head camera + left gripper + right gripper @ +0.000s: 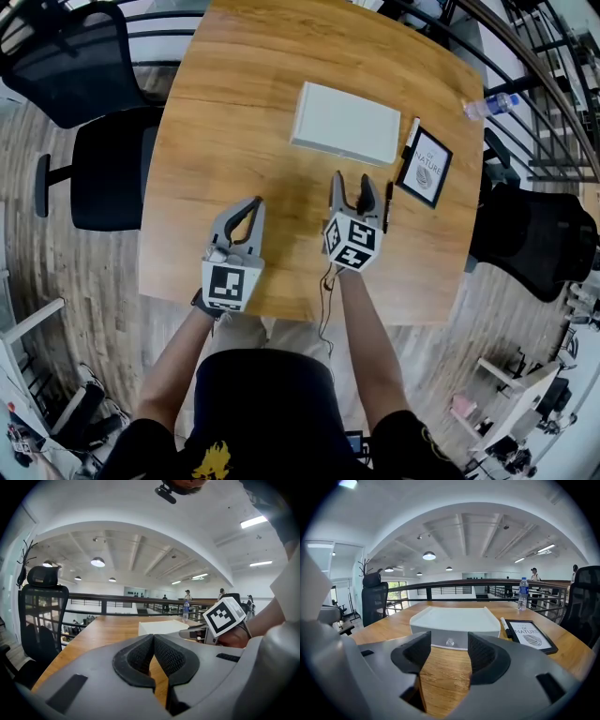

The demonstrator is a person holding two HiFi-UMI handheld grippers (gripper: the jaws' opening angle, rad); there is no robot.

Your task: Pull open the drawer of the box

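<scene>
A wooden table (234, 141) in an open-plan office carries a white box (345, 123) near its centre. A framed card (424, 168) lies just to the right of the box, and a water bottle (489, 106) lies at the table's far right edge. The box's drawer (440, 638) is closed; its contents cannot be seen. The right gripper (352, 183) faces the drawer front, jaws spread and empty, clear of the box. The left gripper (255, 202) is nearer the person, jaws pressed together on nothing.
</scene>
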